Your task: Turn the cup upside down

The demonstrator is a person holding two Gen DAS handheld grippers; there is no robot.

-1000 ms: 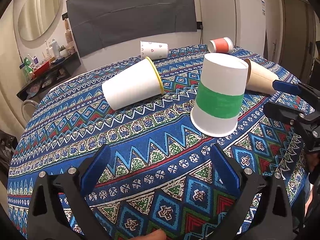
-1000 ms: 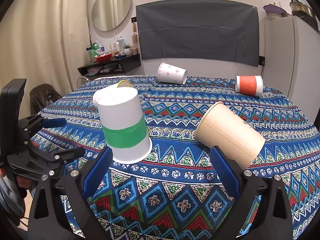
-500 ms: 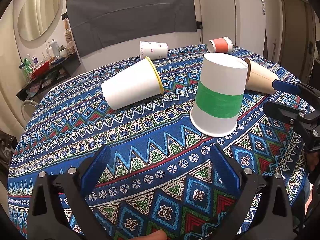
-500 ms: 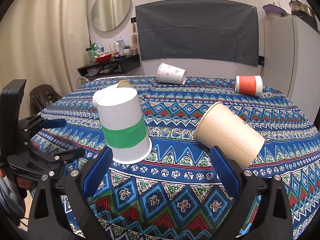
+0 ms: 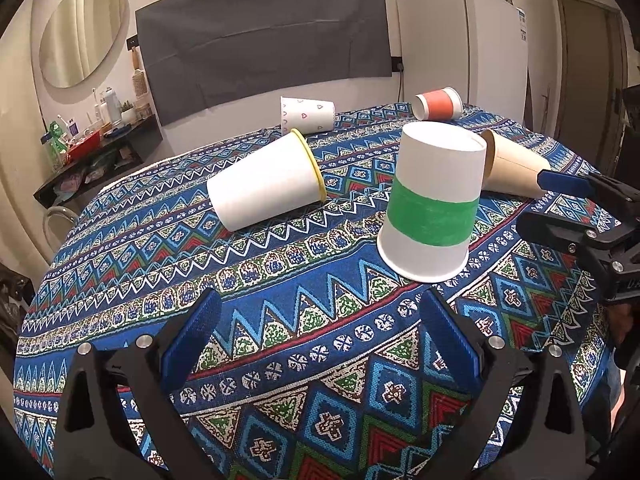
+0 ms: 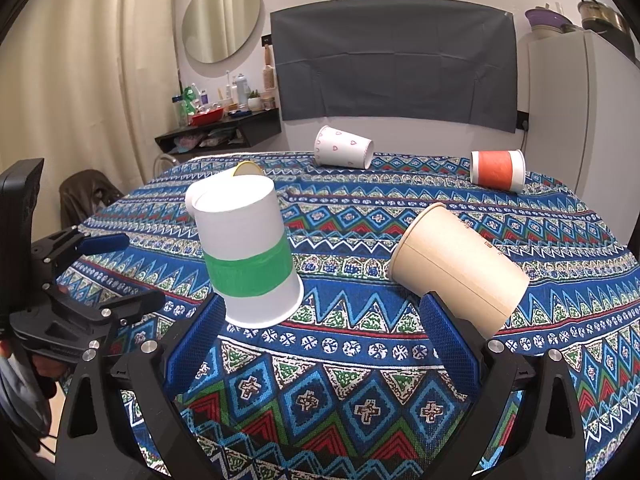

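Already the green-banded cup (image 6: 250, 256) is standing upside down, mouth on the patterned tablecloth (image 6: 360, 392), near the table's front edge. To its right a tan cup (image 6: 460, 268) is lying on its side. Both the right gripper (image 6: 320, 344) and the left gripper (image 5: 320, 340) are hanging wide open, gripping nothing.
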